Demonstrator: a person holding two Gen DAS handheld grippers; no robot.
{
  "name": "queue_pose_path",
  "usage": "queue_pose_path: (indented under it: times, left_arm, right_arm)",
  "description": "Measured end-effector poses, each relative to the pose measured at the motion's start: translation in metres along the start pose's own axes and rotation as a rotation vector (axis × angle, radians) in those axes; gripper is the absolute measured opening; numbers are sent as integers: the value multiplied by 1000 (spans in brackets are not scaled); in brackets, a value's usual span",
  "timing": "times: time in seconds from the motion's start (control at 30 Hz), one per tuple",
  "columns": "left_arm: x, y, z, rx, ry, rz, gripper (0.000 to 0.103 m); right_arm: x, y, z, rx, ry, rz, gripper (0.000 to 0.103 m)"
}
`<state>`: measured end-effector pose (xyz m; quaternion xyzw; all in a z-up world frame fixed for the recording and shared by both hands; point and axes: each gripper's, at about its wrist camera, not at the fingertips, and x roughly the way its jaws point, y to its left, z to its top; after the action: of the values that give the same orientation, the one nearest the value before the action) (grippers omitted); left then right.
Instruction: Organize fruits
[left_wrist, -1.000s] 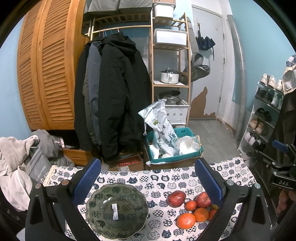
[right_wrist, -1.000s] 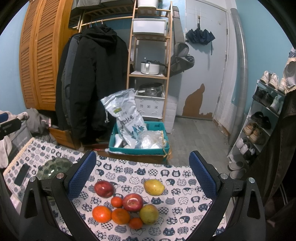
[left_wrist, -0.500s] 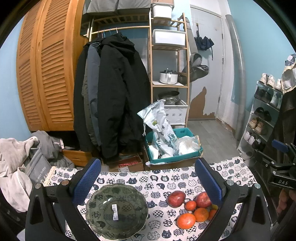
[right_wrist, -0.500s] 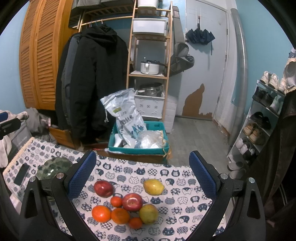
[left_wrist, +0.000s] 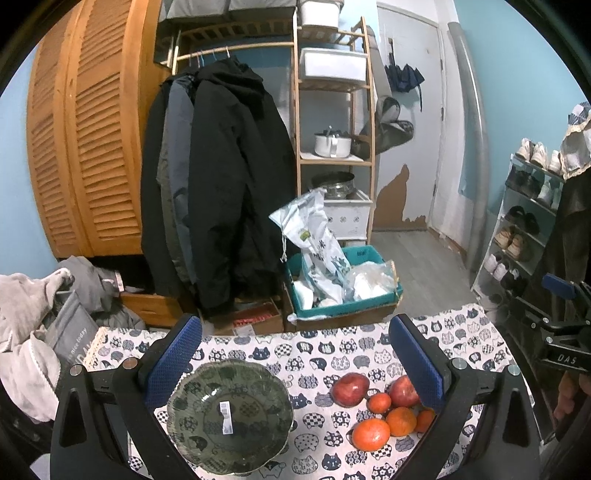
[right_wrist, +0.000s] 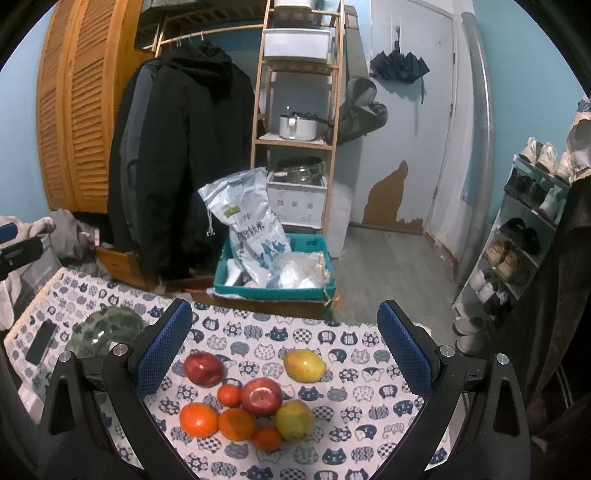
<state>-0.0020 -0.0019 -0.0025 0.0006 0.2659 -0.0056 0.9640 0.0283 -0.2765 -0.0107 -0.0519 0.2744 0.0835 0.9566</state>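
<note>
While both tools hover above the table, nothing is gripped yet. In the left wrist view the left gripper (left_wrist: 295, 354) has its blue pads spread wide, empty, framing the green glass bowl (left_wrist: 229, 412) at lower centre of the frame. That bowl is empty too, with only a small white sticker inside. Over in the right wrist view the right gripper (right_wrist: 284, 341) is just as wide apart, holding nothing, and the fruit sits squarely between its fingers in the lower middle of the frame.

Look at that cluster on the cat-print tablecloth (right_wrist: 354, 435): one red apple (right_wrist: 204, 368) stands a little apart at the left, a second red apple (right_wrist: 261, 396) sits in the thick of it, a big orange (right_wrist: 198, 420) and another orange (right_wrist: 236, 424) are touching along the front, and a yellow-green pear (right_wrist: 294, 420) is pressed against the central apple. A further yellow pear (right_wrist: 304, 365) lies by itself toward the upper right of the group. In this view the bowl is far off at the left edge, partly behind the left finger.

Trouble ahead, I'd say, comes from the crowding. Round fruit packed together will roll if a finger nudges a neighbour on the way down, and the table's near and right edges are not far away. The outlying apple or the lone pear looks the safer first pick. A smooth apple could also squirt from the pads if pinched off-centre, and the glass bowl may skid when fruit is dropped in.
</note>
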Motion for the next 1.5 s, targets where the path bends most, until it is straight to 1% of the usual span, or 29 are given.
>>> queue_pose_path:
  times: [0.17,0.27,0.53,0.77,0.9,1.13,1.37,1.5]
  left_arm:
    - [17,-7,-10,26,53,-17,102]
    - [27,-11,-19,45,85,-22,102]
    - [65,-21,-47,67,210,-37,102]
    - [94,-31,-67,79,308,-46,102]
    - [114,-38,-84,92,385,-59,102]
    - [147,-52,-110,93,495,-77,102]
    - [177,-60,-133,95,589,-76,102]
    - [189,-62,-143,88,627,-81,102]
  right_arm:
    - [8,-5,-9,0,42,4,98]
    - [18,-9,-16,7,85,4,98]
    - [45,-26,-42,48,212,2,98]
    - [64,-30,-58,65,293,0,98]
    - [82,-32,-74,65,351,-10,98]
    - [117,-40,-107,90,483,4,98]
    - [152,-40,-133,96,594,25,97]
    - [170,-37,-147,91,655,38,94]
